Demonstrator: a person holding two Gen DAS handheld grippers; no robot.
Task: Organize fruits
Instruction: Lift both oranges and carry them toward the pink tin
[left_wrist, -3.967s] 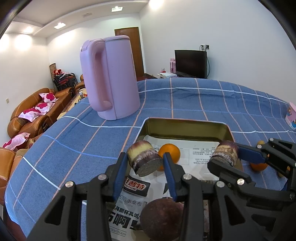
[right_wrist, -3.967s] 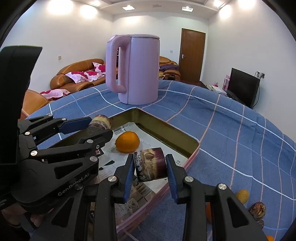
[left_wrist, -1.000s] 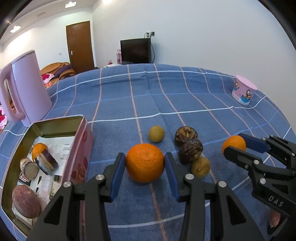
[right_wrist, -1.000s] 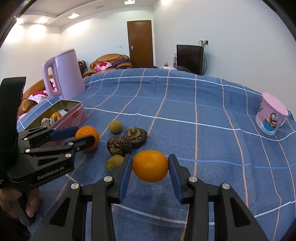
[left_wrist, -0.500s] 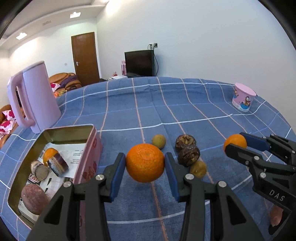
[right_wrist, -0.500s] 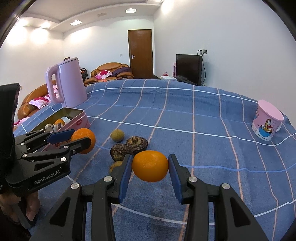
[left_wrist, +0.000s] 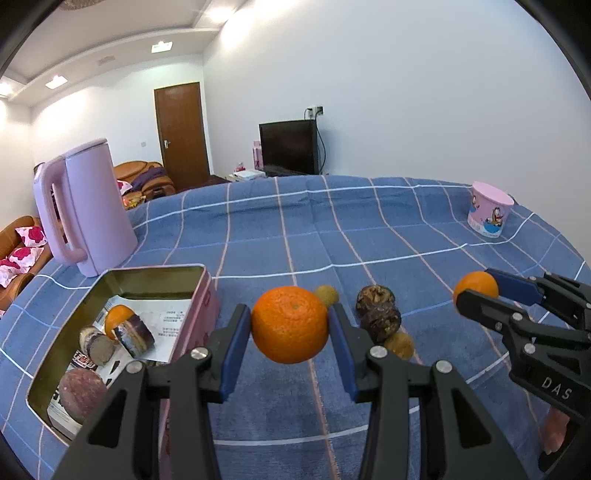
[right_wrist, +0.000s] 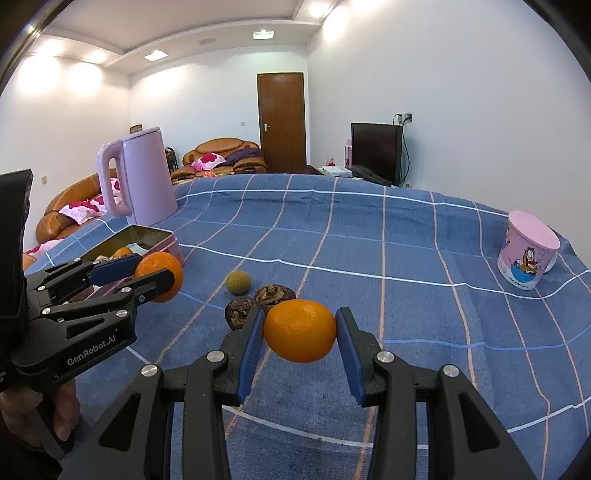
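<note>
Blue checked cloth (left_wrist: 369, 240) under both grippers. Left gripper (left_wrist: 290, 325) clamps an orange (left_wrist: 290, 324); tin (left_wrist: 155, 275) left of its fingers. Right gripper (right_wrist: 300, 331) clamps a second orange (right_wrist: 300, 331), dark fruits (right_wrist: 275, 293) just beyond its left finger.

tin (left_wrist: 199, 275) print unreadable, rear yellow fruit (left_wrist: 327, 294) half hidden behind orange (left_wrist: 290, 324)

Left wrist view: tin (left_wrist: 192, 271) at lower left on the tablecloth (left_wrist: 332, 229), kettle (left_wrist: 86, 212) behind it at left edge. Orange (left_wrist: 290, 325) lower centre, between the left gripper (left_wrist: 290, 334) pads. Loose fruits (left_wrist: 378, 317) just right of it on the cloth. Right gripper (left_wrist: 476, 291) at right edge with second orange (left_wrist: 474, 286). Cup (left_wrist: 489, 214) upper right, TV (left_wrist: 290, 147) behind table, centre.
</note>
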